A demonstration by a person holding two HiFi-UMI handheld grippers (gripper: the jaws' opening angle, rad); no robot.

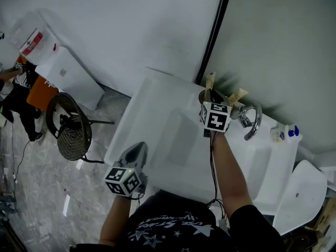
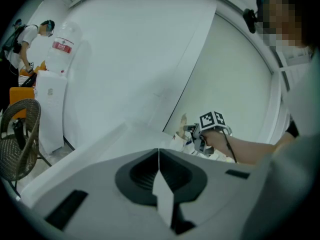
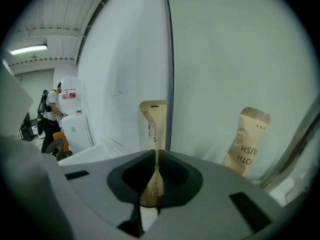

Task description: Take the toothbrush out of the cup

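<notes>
Paper is wrapping the toothbrush (image 3: pixel 153 126), a tan printed sleeve standing in the cup (image 1: pixel 204 96) at the back of the sink (image 1: pixel 152 109). We are judging it light, stiff inside and slippery outside, so a hold well below the top suits it. The right gripper (image 3: pixel 155 159) is pinching it there with its fingers; the left gripper (image 2: pixel 159 159) is keeping its fingers pressed together on nothing.

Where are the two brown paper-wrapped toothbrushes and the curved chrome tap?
Pinched brown paper-wrapped toothbrush (image 3: pixel 153 126): right gripper view, upper wrapper.
Second brown paper-wrapped toothbrush (image 3: pixel 248 139): right gripper view, printed middle.
Curved chrome tap (image 1: pixel 256 121): head view, spout bend.
</notes>
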